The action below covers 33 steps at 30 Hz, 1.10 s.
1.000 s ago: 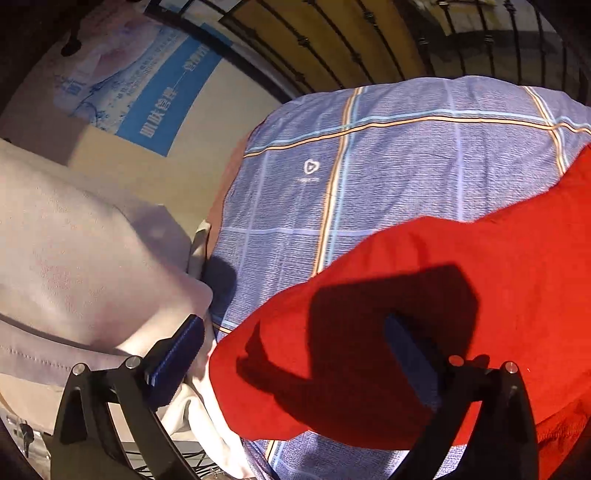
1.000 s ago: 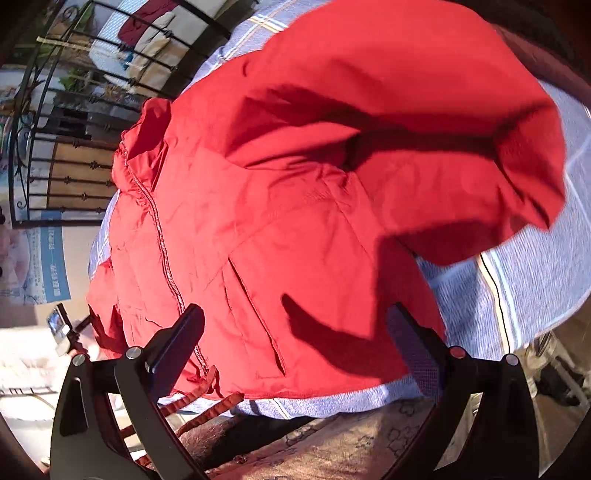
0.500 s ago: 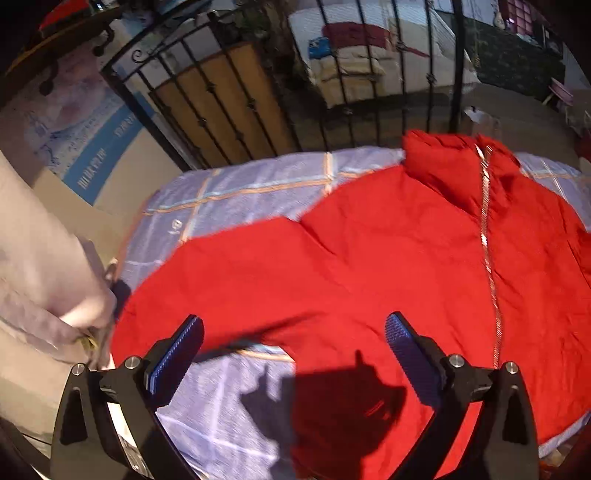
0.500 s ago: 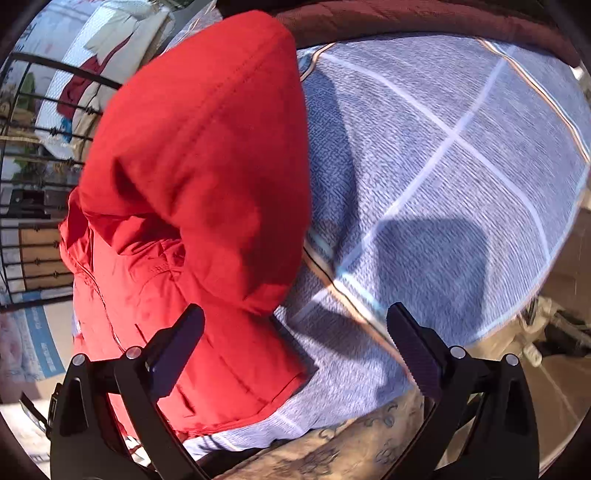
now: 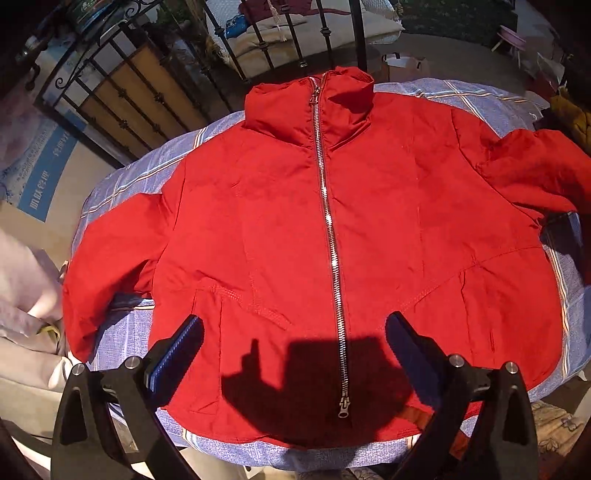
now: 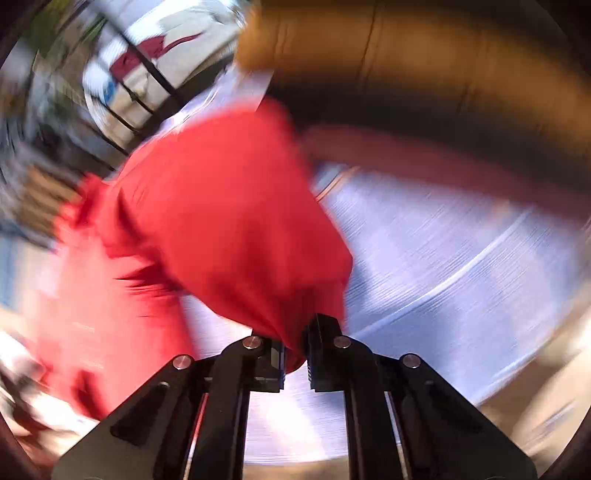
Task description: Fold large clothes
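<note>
A red zip-up jacket (image 5: 280, 229) lies flat, front up and zipped, on a round table with a blue plaid cloth (image 5: 122, 332). Its sleeves spread to the left and right. My left gripper (image 5: 293, 332) is open and empty, held above the jacket's hem near the zipper. In the blurred right wrist view, my right gripper (image 6: 293, 354) is shut on the cuff end of the jacket's right sleeve (image 6: 236, 229), lifted over the plaid cloth (image 6: 443, 266).
A black iron railing (image 5: 155, 96) stands behind the table. Pale beige fabric (image 5: 26, 295) lies at the left beside the table edge. A bed with cushions (image 5: 295, 26) shows beyond the railing. Patterned floor (image 5: 554, 424) is at the lower right.
My left gripper pulled back from the left sleeve and now faces the whole jacket. My right gripper closed on the right sleeve's cuff and is moving fast.
</note>
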Each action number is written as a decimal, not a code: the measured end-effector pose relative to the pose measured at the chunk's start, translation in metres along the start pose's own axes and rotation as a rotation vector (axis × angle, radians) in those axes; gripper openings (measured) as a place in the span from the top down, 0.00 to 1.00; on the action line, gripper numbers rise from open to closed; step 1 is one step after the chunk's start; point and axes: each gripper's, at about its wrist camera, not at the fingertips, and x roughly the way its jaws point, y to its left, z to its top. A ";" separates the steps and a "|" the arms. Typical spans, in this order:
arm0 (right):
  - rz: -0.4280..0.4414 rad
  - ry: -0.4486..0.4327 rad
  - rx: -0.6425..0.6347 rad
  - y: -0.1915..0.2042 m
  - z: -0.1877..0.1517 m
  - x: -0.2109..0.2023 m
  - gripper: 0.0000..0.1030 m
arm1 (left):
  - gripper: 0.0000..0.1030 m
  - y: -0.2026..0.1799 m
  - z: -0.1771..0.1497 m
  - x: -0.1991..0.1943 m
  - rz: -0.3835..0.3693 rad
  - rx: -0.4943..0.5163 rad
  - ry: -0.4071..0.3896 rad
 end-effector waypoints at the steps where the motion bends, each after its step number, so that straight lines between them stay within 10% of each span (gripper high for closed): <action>1: -0.137 -0.068 -0.139 -0.006 0.009 -0.020 0.92 | 0.05 -0.005 0.003 0.000 -0.005 -0.008 0.004; 4: -0.301 -0.120 -0.432 -0.019 0.016 -0.031 0.82 | 0.05 -0.015 0.008 -0.001 -0.025 -0.014 0.020; 7: -0.433 -0.027 -0.567 -0.028 0.002 0.014 0.19 | 0.05 -0.035 0.010 -0.004 -0.034 0.022 0.023; 16: -0.071 0.078 0.179 -0.128 -0.050 0.022 0.18 | 0.05 -0.057 0.002 -0.027 0.022 0.112 -0.006; 22: 0.352 0.040 0.718 -0.206 -0.061 0.018 0.18 | 0.05 -0.066 0.005 -0.023 -0.021 0.127 0.008; 28: 0.694 0.024 1.094 -0.181 -0.063 0.059 0.18 | 0.05 -0.069 0.001 -0.041 -0.011 0.222 -0.088; 33: 0.697 0.037 1.289 -0.152 -0.061 0.105 0.21 | 0.05 -0.047 -0.010 -0.032 -0.009 0.200 -0.060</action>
